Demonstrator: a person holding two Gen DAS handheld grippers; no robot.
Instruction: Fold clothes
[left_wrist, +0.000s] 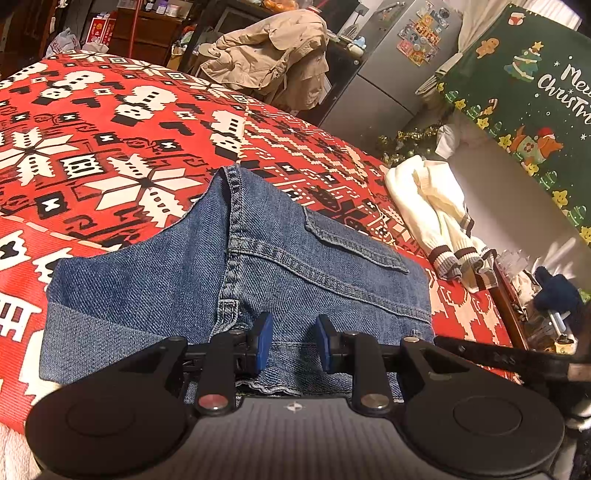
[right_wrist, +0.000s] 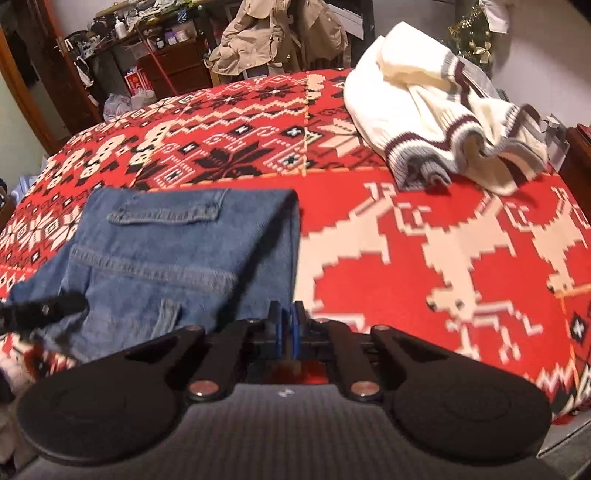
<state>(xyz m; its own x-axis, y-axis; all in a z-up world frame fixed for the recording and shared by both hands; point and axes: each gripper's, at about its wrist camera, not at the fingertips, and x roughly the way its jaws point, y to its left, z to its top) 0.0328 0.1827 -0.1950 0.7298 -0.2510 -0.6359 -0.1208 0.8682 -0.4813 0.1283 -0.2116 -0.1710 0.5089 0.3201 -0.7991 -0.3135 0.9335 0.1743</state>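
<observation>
Blue jeans (left_wrist: 280, 258), folded with a back pocket facing up, lie on the red patterned bedspread (left_wrist: 110, 155). My left gripper (left_wrist: 293, 341) hovers open just over their near waistband end, its blue pads (left_wrist: 263, 341) apart and holding nothing. In the right wrist view the jeans (right_wrist: 177, 258) lie to the left. Their right folded edge runs straight into my right gripper (right_wrist: 290, 323), whose blue pads (right_wrist: 281, 326) are pressed together on the denim. A cream sweater (right_wrist: 424, 103) with maroon and grey striped cuffs lies crumpled at the far right of the bed.
The cream sweater (left_wrist: 432, 206) lies near the bed's right edge. A wooden side table (left_wrist: 517, 317) with small items stands beyond that edge, with a green Christmas banner (left_wrist: 528, 110) behind. A beige coat (left_wrist: 269, 55) hangs past the far side.
</observation>
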